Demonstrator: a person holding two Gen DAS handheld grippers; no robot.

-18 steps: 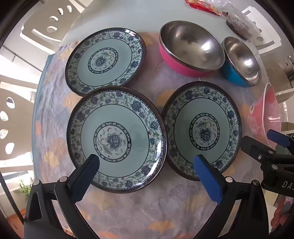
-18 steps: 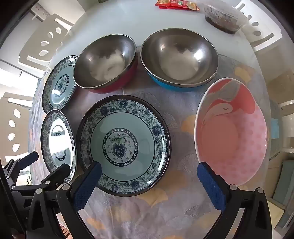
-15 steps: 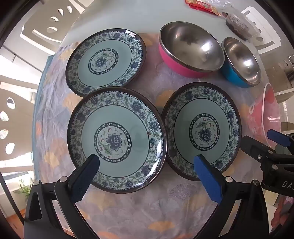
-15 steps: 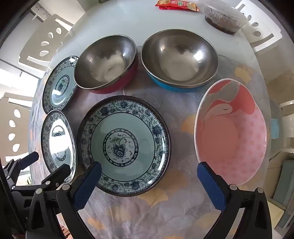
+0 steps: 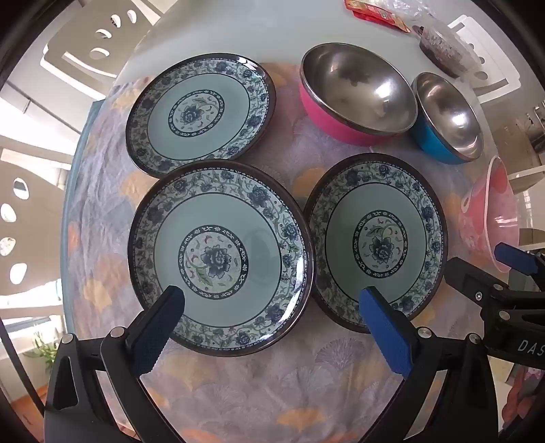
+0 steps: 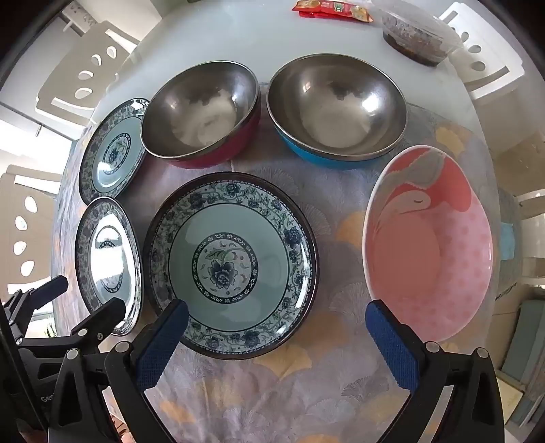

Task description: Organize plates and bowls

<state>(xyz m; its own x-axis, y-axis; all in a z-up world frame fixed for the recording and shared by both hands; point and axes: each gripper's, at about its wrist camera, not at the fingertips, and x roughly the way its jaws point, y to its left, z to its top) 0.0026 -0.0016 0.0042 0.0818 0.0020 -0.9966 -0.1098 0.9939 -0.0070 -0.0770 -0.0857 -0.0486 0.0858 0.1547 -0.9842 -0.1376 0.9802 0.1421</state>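
Three blue-floral plates lie side by side on the patterned cloth: a far one (image 5: 201,112), a near one (image 5: 218,259) and a right one (image 5: 378,242). Behind them stand a pink steel bowl (image 5: 357,98) and a blue steel bowl (image 5: 446,116), with a pink flamingo bowl (image 5: 490,218) at the right. My left gripper (image 5: 272,300) hangs open above the near and right plates, holding nothing. My right gripper (image 6: 276,311) is open and empty too, over the gap between the right plate (image 6: 231,265) and the flamingo bowl (image 6: 429,245).
The round table's far part (image 6: 238,37) is bare white. A red snack packet (image 6: 333,8) and a lidded container of dark food (image 6: 415,34) lie there. White chairs (image 6: 88,71) stand around the table. The cloth's near part (image 6: 272,392) has nothing on it.
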